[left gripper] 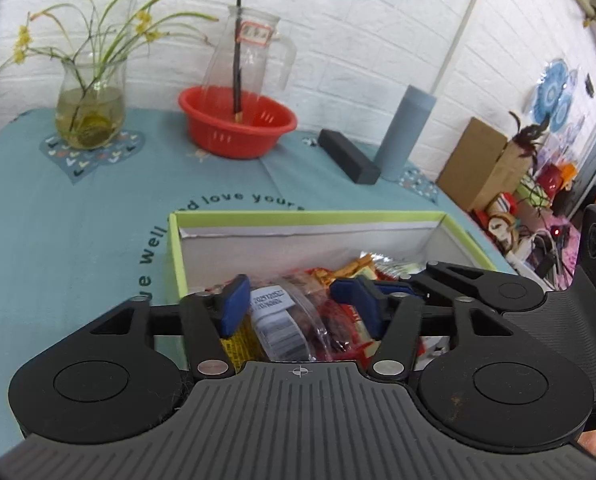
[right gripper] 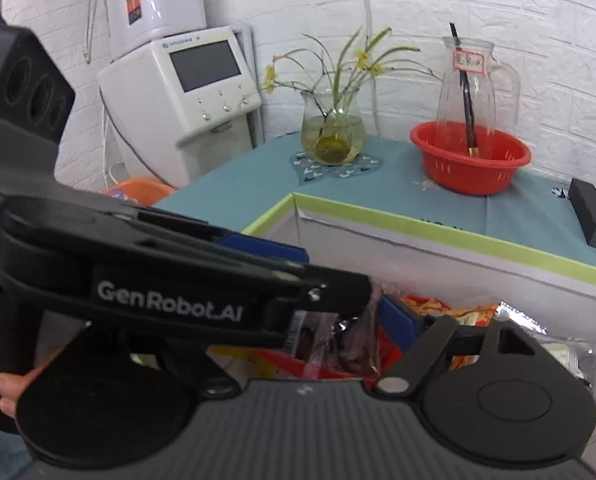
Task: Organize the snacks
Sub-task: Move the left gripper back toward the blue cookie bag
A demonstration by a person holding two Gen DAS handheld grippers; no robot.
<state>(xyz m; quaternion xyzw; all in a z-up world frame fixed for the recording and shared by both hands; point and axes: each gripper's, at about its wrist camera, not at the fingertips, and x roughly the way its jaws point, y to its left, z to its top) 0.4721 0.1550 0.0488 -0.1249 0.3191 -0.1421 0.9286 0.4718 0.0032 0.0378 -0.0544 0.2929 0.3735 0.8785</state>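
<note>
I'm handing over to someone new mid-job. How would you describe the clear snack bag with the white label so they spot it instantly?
Find the green-rimmed white box on the teal tablecloth. At its near end lies a heap of snack packets, and the clear bag sits between the left gripper fingers. Unlike the red and orange printed wrappers around it, it is see-through, shows dark reddish contents and carries a white barcode label.

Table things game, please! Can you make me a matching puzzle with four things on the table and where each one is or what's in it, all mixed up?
Things:
1. Red basket
2. Glass vase
3. Green-edged box
4. Black block

Clues:
A. full of snack packets
B. lying beside the blue-grey tube
C. holds yellowish water and yellow flowers
D. has a glass jug standing in it

Pairs: 1-D, 2-C, 3-A, 4-B
</note>
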